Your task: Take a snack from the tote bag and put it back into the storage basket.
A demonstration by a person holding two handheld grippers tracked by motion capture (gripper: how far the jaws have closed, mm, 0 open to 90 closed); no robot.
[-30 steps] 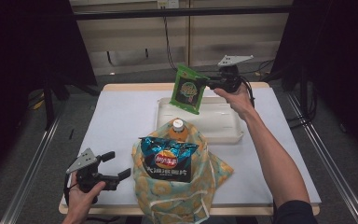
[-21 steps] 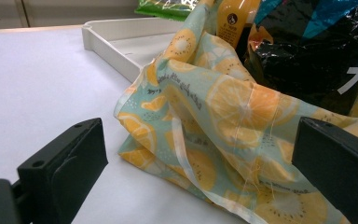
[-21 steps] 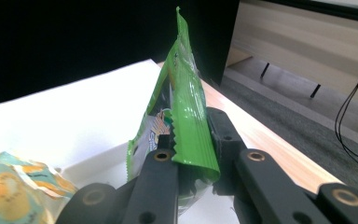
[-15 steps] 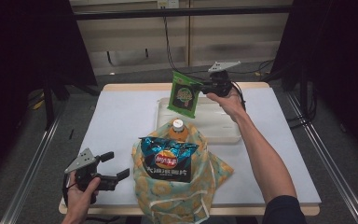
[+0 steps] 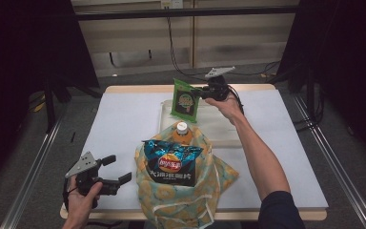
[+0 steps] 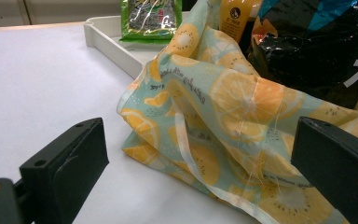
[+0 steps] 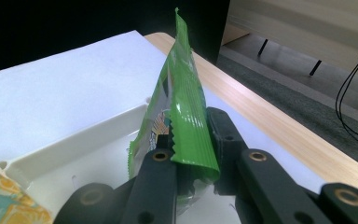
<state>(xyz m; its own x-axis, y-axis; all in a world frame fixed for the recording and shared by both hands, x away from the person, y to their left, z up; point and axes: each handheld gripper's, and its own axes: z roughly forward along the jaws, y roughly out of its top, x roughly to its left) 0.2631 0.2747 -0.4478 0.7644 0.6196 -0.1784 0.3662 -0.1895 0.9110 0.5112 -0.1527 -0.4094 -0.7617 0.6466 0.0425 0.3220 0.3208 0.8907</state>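
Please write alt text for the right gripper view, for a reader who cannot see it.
The right gripper is shut on the crimped edge of a green snack packet, holding it upright above a white tray. The tray lies on a white table with a wooden edge, and a corner of a lemon-print bag shows at lower left.

Chinese characters on chip bag (image 5: pixel 172 164)

Right claw (image 5: pixel 201 91) clamped with arm outstretched, left claw (image 5: pixel 116 170) spread wide, low
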